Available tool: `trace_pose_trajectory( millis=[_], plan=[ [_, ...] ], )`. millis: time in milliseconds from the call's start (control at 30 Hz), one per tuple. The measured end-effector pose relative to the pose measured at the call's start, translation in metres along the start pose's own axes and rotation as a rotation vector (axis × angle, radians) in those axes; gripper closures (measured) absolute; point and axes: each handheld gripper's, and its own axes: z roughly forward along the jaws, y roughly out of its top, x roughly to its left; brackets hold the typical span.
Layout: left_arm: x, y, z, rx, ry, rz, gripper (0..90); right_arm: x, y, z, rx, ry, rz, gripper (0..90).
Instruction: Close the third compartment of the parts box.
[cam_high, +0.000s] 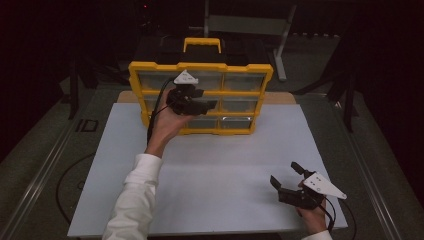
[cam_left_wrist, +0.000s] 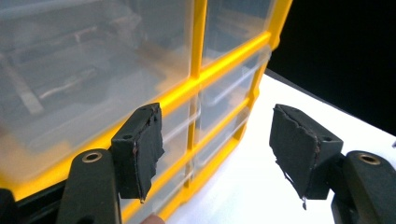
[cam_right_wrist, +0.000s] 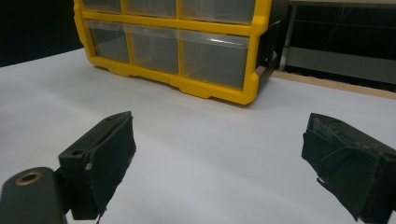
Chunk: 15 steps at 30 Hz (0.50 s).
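Note:
A yellow-framed organizer (cam_high: 200, 67) with clear plastic drawers and a yellow handle stands upright at the back of the white board (cam_high: 215, 165). My left gripper (cam_high: 206, 106) is held up in front of its middle row of drawers, a little left of centre. In the left gripper view the jaws (cam_left_wrist: 215, 149) stand apart with nothing between them, and the drawers and yellow frame (cam_left_wrist: 198, 46) loom close on the left. My right gripper (cam_high: 286, 175) hovers low over the board's front right corner. It is open and empty (cam_right_wrist: 219, 158), facing the organizer (cam_right_wrist: 205, 88).
The white board lies on a darker table top with a raised rail (cam_high: 45, 170) on the left. A grey metal stand (cam_high: 282, 35) rises behind the organizer. A black cable (cam_high: 65, 185) loops at the front left. The surroundings are dark.

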Motion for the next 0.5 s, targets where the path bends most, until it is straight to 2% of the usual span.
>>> trace_pose_trajectory(
  millis=[33, 133, 267, 333, 367, 433, 500],
  plan=[
    [-0.001, -0.004, -0.003, -0.01, 0.019, 0.006, 26.3, 0.0, 0.0, 0.0, 0.0, -0.001, 0.0, 9.3],
    [-0.003, -0.018, -0.013, -0.02, 0.027, 0.016, 16.3, 0.0, 0.0, 0.0, 0.0, 0.0, -0.001, 9.3],
    [-0.006, -0.044, -0.027, -0.04, 0.045, 0.017, 12.1, 0.0, 0.0, 0.0, 0.0, -0.001, -0.005, 9.3],
    [-0.006, -0.049, -0.029, -0.045, 0.053, 0.021, 9.7, 0.0, 0.0, 0.0, 0.0, -0.002, -0.007, 9.3],
    [-0.009, -0.063, -0.038, -0.046, 0.09, 0.029, 9.7, 0.0, 0.0, 0.0, 0.0, -0.002, -0.008, 9.3],
    [-0.011, -0.075, -0.044, -0.041, 0.114, 0.048, 6.8, 0.0, 0.0, 0.0, 0.002, -0.006, -0.004, 9.3],
    [-0.014, -0.088, -0.049, -0.018, 0.165, 0.068, 3.8, -0.001, 0.0, 0.0, 0.001, -0.006, -0.005, 9.3]
  ],
)
